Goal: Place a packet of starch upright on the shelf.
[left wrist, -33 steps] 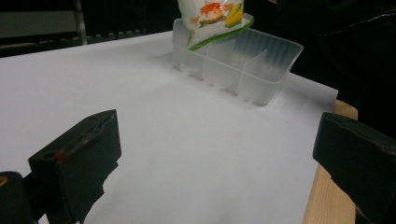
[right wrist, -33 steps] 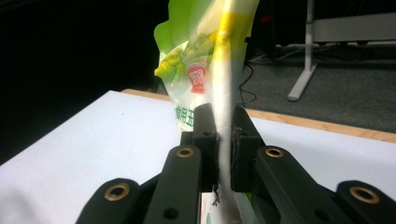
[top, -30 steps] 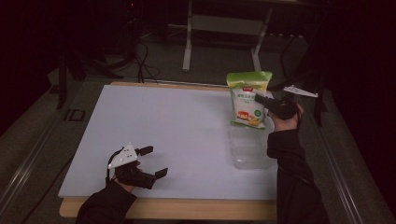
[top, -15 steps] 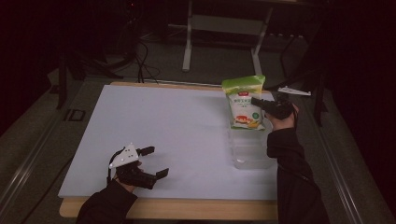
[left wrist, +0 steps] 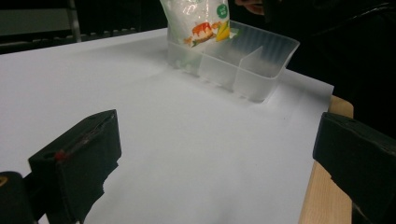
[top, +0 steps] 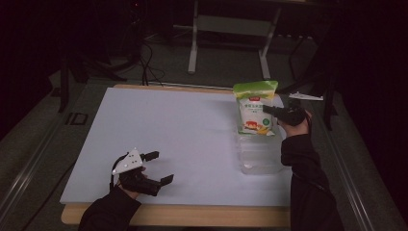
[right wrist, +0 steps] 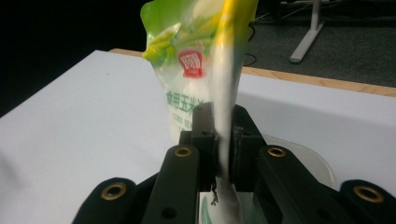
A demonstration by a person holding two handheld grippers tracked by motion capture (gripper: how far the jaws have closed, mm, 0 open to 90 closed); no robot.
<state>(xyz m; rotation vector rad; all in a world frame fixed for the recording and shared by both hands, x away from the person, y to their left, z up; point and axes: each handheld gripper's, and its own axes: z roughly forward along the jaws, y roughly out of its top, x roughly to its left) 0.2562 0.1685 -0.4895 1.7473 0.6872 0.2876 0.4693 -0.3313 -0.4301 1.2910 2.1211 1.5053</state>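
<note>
- Here, in the high view, the white worktop [top: 159, 130] carries a clear plastic tray [top: 260, 156] near its right edge, well apart from the left gripper [top: 156, 168] at the near-left corner.
- The left gripper rests just above the worktop with its jaws spread wide and nothing between them; a grey three-cornered plate sits on top of it.
- The right gripper [top: 267, 110] pinches the right edge of a green-topped food pouch [top: 255, 108], which stands upright with its bottom at the far end of the tray.
- A dark sleeve [top: 303, 173] runs from the bottom edge up to the right gripper, just beside the tray.
- In the left gripper view, the two black jaws stand far apart over bare white worktop [left wrist: 187, 154]; the wooden edge shows at the lower right.
- Farther off, the tray [left wrist: 243, 60] shows inner dividers, and the pouch [left wrist: 198, 23] sits in its far compartment, its printed face visible.
- In the right gripper view, the jaws are pressed together on the thin side seam of the pouch [right wrist: 196, 56], which rises upright above them, green at the top with a red logo.
- The curved clear rim of the tray [right wrist: 308, 158] shows just behind the jaws on the right.
</note>
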